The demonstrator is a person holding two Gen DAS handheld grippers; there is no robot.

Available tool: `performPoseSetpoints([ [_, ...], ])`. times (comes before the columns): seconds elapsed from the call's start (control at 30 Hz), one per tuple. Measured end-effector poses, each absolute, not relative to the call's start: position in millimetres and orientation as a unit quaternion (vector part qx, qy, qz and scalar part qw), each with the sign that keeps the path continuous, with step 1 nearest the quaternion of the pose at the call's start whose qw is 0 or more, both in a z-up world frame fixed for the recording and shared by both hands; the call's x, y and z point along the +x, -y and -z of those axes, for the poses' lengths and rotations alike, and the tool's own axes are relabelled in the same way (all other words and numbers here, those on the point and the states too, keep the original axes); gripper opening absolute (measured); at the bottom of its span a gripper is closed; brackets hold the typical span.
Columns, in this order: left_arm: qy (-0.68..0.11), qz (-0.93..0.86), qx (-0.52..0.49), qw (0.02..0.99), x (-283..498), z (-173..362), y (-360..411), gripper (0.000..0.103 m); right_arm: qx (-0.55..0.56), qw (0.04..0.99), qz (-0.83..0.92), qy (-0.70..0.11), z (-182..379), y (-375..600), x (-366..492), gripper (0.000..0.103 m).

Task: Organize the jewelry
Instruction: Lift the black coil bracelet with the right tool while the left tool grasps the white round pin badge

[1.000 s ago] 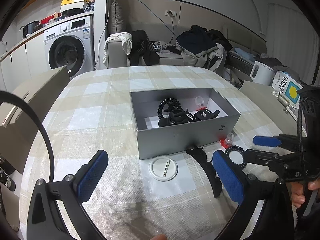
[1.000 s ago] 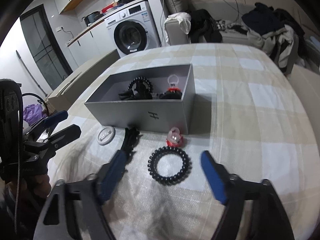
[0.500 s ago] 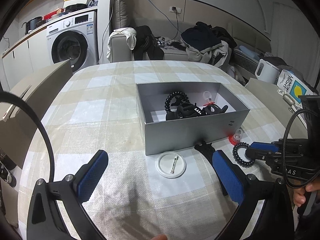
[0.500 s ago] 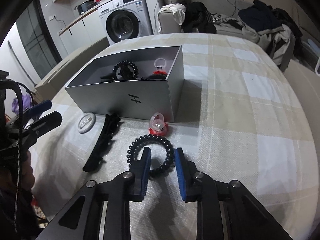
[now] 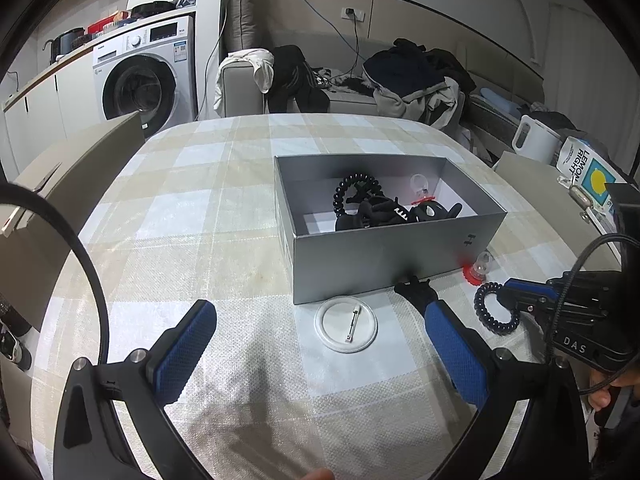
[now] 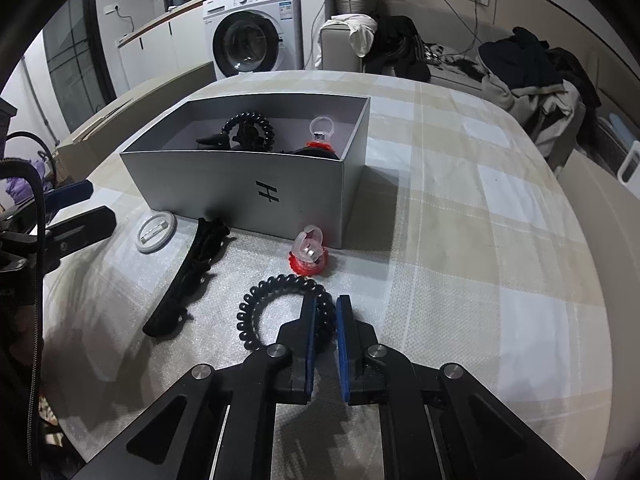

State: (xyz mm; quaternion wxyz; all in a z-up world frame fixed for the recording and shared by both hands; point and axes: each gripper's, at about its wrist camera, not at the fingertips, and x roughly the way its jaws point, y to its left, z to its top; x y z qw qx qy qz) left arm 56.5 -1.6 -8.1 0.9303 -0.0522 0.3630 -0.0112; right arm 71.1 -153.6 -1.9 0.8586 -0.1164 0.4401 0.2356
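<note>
A grey open box (image 5: 384, 264) (image 6: 240, 184) stands on the checked tablecloth and holds a black spiral hair tie, black clips and a red ring. In front of it lie a white round badge (image 5: 346, 328) (image 6: 155, 233), a black hair clip (image 6: 188, 276) (image 5: 414, 292) and a red toy ring (image 6: 308, 254) (image 5: 476, 270). My right gripper (image 6: 326, 312) (image 5: 506, 292) is shut on the right side of a black spiral hair tie (image 6: 280, 308) (image 5: 494, 308) that rests on the cloth. My left gripper (image 5: 320, 344) is open and empty, just short of the badge.
A white kettle (image 5: 534, 140) and a lemon carton (image 5: 588, 172) stand off the table's right side. A sofa with clothes (image 5: 412, 76) and a washing machine (image 5: 140, 80) are behind the table. A beige chair back (image 5: 72, 152) is at the left.
My right gripper moved down onto the loose spiral hair tie and closed on its right side. The left gripper stayed open and drifted slightly left.
</note>
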Motion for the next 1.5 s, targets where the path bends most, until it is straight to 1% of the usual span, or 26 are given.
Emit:
performPoseSetpoints([
  [0.47,-0.395,0.004,-0.032,0.918,63,19,9,0.101,-0.045,0.871,-0.261,-0.414,-18,175,68,0.008],
  [0.93,-0.437,0.012,-0.005,0.900,71,30,19,0.100,-0.030,0.870,-0.280,-0.404,-24,178,63,0.008],
  [1.0,-0.444,0.017,0.002,0.896,72,31,22,0.092,-0.029,0.870,-0.283,-0.402,-25,178,61,0.008],
  [1.03,-0.448,0.018,0.006,0.894,72,33,23,0.091,-0.029,0.870,-0.284,-0.401,-25,178,61,0.008],
  [1.1,-0.450,0.020,0.011,0.893,72,34,24,0.088,-0.028,0.871,-0.286,-0.400,-25,179,60,0.008],
  [1.27,-0.451,0.023,0.014,0.892,73,33,25,0.088,-0.023,0.869,-0.293,-0.398,-25,179,58,0.008],
  [1.33,-0.452,0.029,0.009,0.891,73,33,24,0.084,-0.018,0.867,-0.299,-0.398,-24,180,59,0.008],
  [1.4,-0.451,0.036,0.006,0.892,75,31,25,0.075,-0.015,0.865,-0.302,-0.399,-22,181,60,0.008],
  [1.43,-0.451,0.037,0.008,0.892,77,30,27,0.074,-0.015,0.865,-0.303,-0.399,-21,182,59,0.008],
  [1.5,-0.450,0.044,0.009,0.892,77,29,30,0.063,-0.009,0.864,-0.306,-0.400,-19,184,61,0.008],
])
